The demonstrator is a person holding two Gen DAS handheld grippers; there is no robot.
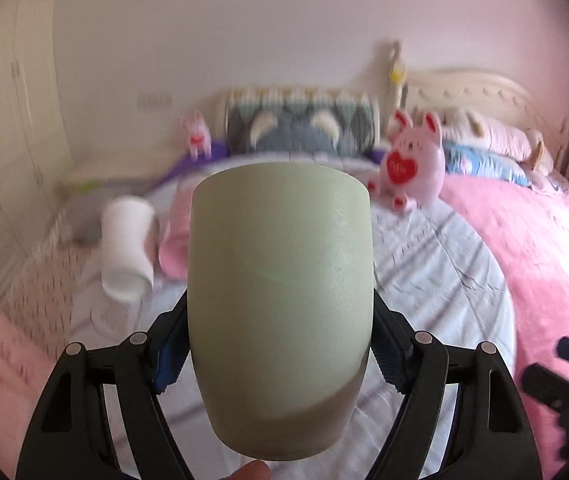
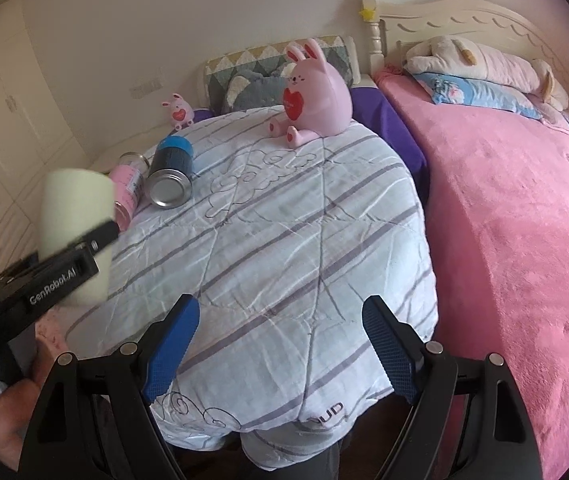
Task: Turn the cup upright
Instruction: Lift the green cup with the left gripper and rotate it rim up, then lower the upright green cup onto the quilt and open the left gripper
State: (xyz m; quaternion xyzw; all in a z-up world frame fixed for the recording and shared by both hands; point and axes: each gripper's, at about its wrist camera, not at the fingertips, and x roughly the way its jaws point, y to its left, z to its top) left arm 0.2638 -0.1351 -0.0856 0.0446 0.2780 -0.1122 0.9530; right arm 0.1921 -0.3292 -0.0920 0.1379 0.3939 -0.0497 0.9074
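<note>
A pale green cup (image 1: 280,304) fills the middle of the left wrist view. My left gripper (image 1: 280,340) is shut on it, its blue pads pressed against both sides, and holds it in the air above the striped quilt. I cannot tell which end is the cup's mouth. In the right wrist view the same cup (image 2: 74,216) shows at the left, held in the left gripper (image 2: 84,248) above the quilt's left edge. My right gripper (image 2: 280,344) is open and empty above the near end of the quilt.
A striped quilt (image 2: 304,220) covers the surface. A dark can with a blue end (image 2: 172,172) and a pink jar (image 2: 126,188) lie on their sides at the left. A big pink bunny (image 2: 316,92) and a small one (image 2: 180,110) sit at the back. A pink bed (image 2: 524,220) lies at the right.
</note>
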